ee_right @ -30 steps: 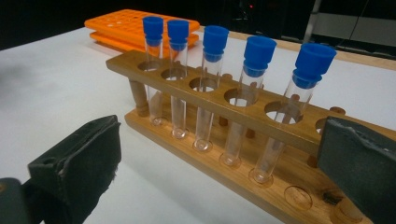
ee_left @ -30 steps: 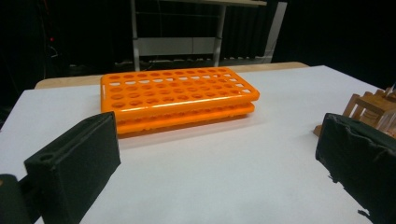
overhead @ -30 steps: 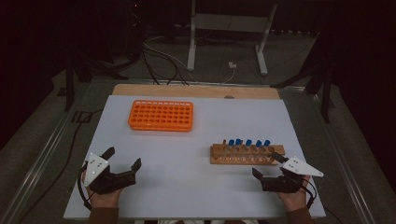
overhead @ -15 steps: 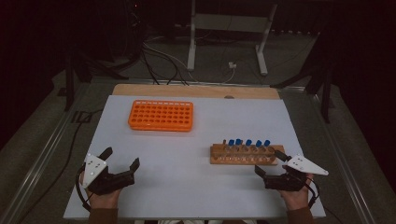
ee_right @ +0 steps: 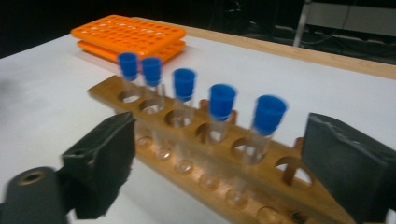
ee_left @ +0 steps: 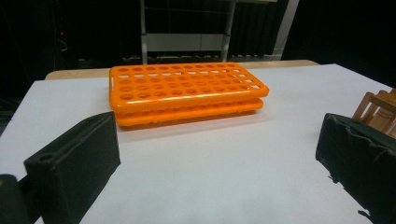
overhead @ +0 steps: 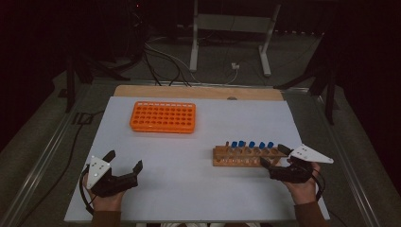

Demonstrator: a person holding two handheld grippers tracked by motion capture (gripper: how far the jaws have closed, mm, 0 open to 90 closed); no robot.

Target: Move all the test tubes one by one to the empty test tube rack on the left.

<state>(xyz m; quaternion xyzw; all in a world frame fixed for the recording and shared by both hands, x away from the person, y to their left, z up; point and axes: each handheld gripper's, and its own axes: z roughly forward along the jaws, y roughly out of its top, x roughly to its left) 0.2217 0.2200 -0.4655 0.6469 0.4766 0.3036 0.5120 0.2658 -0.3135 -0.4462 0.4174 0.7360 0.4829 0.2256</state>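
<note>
- Since the earlier frames the right claw (overhead: 273, 157) has edged closer to the wooden rack (overhead: 246, 156) and lifted slightly off the worktop (overhead: 198, 156); its jaws have just been closing a little, with nothing pressed between them yet.
- The left claw (overhead: 124, 163) has kept its place, well to the left of the wooden rack, near the worktop's front edge.
- The right claw sits at the wooden rack's right end, jaws still fairly wide; in the right gripper view (ee_right: 224, 158) the rack's near end and its last tubes lie between the two black jaws, with a gap on each side.
- The wooden rack lies on the white worktop, lengthwise across it, right of centre.
- Five blue-capped tubes (ee_right: 219, 116) stand upright in a row in the wooden rack's holes; the hole nearest the right claw stands without a tube.
- The left claw stands wide with only bare worktop between its jaws, as the left gripper view (ee_left: 215, 158) shows.
- The orange rack (overhead: 163, 116) lies flat, behind and to the left of the wooden rack, well apart from it; its holes look empty.
- Each claw is held by a hand coming in from the front edge, the right hand (overhead: 300, 187) just in front of the wooden rack's right end.
</note>
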